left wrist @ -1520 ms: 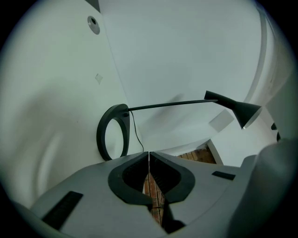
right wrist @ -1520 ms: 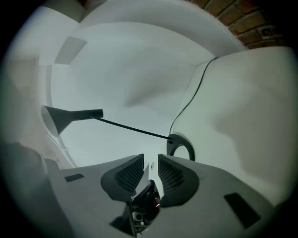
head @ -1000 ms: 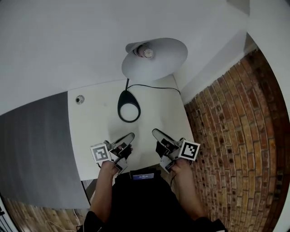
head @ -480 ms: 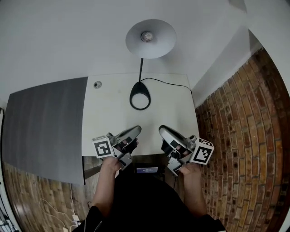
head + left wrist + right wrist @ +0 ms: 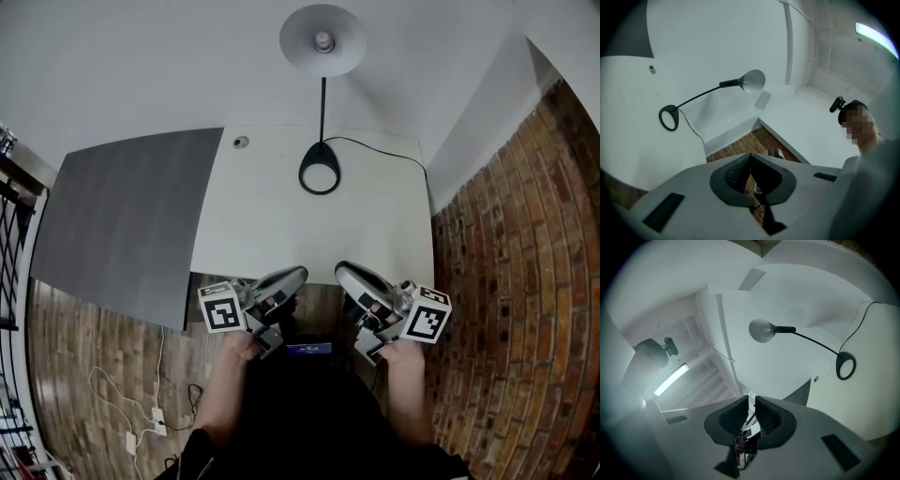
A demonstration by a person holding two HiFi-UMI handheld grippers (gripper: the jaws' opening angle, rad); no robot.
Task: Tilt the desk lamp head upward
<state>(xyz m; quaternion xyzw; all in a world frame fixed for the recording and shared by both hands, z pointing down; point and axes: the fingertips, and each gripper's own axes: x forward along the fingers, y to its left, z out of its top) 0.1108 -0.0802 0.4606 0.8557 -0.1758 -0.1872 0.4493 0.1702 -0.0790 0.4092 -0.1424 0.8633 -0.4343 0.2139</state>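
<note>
The desk lamp stands at the back of the white desk: a grey shade on a thin black stem, over a black ring base. Both grippers hang at the desk's front edge, far from the lamp. My left gripper is shut and empty; its pads meet in the left gripper view. My right gripper has just been closing. A narrow gap remains between its pads, with nothing in it. The lamp shade and lamp shade show small and distant in both gripper views.
A black cable runs from the base to the desk's right edge. A small round grommet sits at the back left. A dark grey panel lies left of the desk, brick floor right. A person stands aside.
Both grippers have drawn back from over the desk to its front edge. The head view has pulled back and up, so the lamp now looks smaller and farther away.
</note>
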